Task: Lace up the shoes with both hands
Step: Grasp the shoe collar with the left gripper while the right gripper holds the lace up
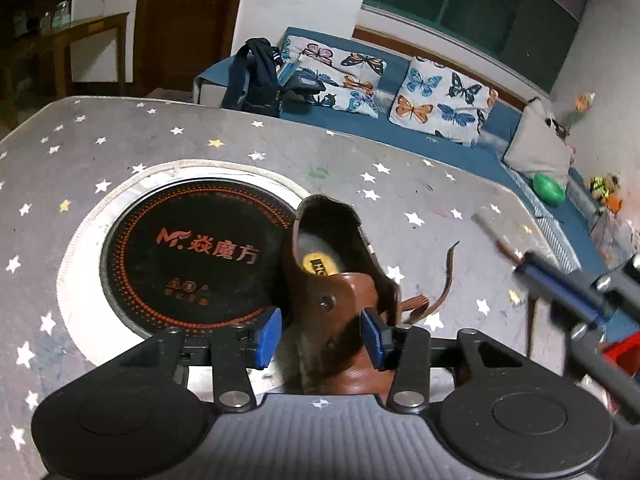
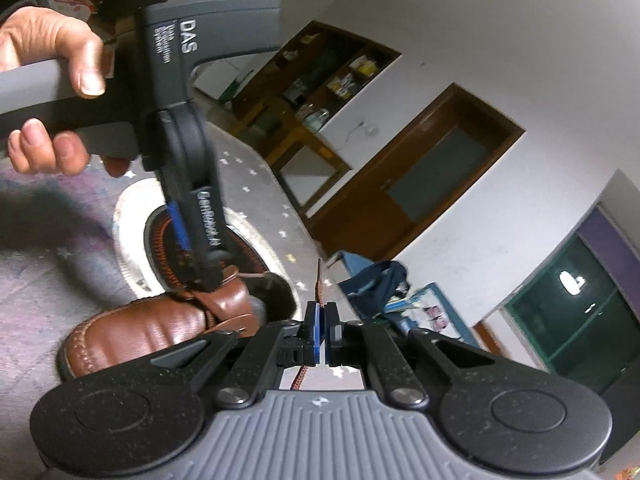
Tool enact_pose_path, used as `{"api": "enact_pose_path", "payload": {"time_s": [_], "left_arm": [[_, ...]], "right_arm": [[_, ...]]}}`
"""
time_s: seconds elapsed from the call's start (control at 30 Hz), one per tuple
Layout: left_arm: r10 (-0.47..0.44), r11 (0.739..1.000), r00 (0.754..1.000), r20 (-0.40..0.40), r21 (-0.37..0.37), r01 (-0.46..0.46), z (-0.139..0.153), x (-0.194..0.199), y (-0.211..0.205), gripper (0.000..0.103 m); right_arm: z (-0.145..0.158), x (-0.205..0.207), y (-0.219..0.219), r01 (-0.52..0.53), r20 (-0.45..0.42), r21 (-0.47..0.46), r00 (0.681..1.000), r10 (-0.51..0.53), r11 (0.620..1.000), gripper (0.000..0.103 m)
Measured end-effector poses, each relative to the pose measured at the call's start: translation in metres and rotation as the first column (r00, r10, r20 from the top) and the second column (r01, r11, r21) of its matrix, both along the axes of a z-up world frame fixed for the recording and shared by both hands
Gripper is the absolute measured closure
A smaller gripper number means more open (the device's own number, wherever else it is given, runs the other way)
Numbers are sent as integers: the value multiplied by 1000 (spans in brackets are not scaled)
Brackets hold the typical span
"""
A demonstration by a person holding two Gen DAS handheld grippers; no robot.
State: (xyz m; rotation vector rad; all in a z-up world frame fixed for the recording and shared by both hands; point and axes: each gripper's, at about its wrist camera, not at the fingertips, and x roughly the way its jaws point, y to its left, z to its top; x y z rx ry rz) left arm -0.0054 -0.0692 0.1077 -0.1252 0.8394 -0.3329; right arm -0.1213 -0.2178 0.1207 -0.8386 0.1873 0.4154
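Note:
A brown leather shoe (image 1: 340,312) stands on the star-print table, its opening facing away in the left wrist view. My left gripper (image 1: 320,336) straddles the shoe's upper, and both blue pads (image 1: 269,336) lie against its sides. From the right wrist view the same left gripper (image 2: 208,276) comes down onto the laced top of the shoe (image 2: 152,332), with a person's hand (image 2: 52,80) on its handle. My right gripper (image 2: 320,332) is shut on a brown lace (image 2: 319,280) that passes between its pads. That gripper (image 1: 528,270) shows blurred at the right of the left wrist view. A loose lace end (image 1: 444,284) curls beside the shoe.
A round black hotplate (image 1: 192,256) is set into the table (image 1: 120,140) just left of the shoe. Behind the table stands a blue sofa (image 1: 460,152) with butterfly cushions (image 1: 440,104), a dark bag (image 1: 256,80) and a green ball (image 1: 550,194). A wooden door (image 2: 412,176) is beyond.

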Motion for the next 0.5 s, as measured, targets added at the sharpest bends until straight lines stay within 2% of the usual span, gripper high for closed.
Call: {"api": "enact_pose_path", "payload": {"time_s": [0.17,0.3,0.5], "left_arm": [[22,1000,1000,0,-9,-22,-2,3,-7,57],[33,999,999,-7,-13,-33,-6,5,-7,69],[48,998,999,-4,-34,-48,-10,3,-2,71]], "right_arm": [[-3,7,-1,-9,-66,18,998,10,1000,102],[-3,14,-3,-14,-129,44,991,19,999,102],[-2,21,-5,-29,-187,62,982,40,998,102]]}}
